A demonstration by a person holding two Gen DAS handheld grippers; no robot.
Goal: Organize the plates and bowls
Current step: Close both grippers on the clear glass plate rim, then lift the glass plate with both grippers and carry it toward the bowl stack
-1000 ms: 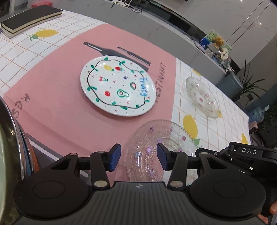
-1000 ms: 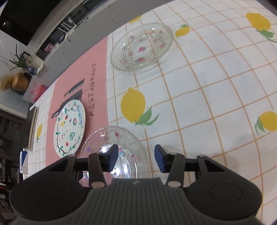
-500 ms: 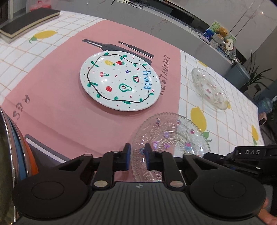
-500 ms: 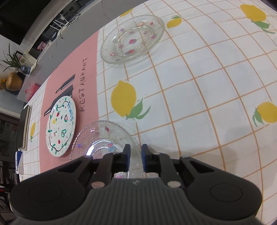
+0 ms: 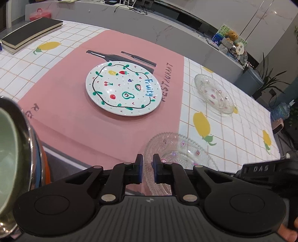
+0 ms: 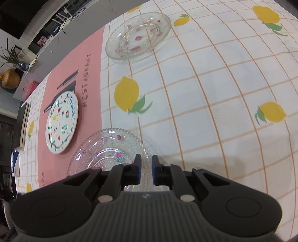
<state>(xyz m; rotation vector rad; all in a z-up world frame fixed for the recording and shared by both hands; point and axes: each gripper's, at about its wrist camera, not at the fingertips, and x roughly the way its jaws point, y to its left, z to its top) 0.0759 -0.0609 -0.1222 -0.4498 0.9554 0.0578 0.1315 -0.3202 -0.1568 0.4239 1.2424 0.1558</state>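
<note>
Lemon-print cloth is covering the tabletop (image 6: 214, 78), with plates still lying apart. Both grippers, left (image 5: 147, 168) and right (image 6: 146, 169), are clenching jaws on the near glass plate (image 6: 106, 149); the painted plate (image 5: 123, 88) and far glass plate (image 6: 138, 35) are waiting, so stacking seems barely begun.

A pink placemat (image 5: 78, 104) printed with RESTAURANT lies on a white tablecloth (image 6: 214, 93) with lemons. A black notebook (image 5: 29, 33) lies at the far left corner, near a red box (image 5: 40, 14) behind it
</note>
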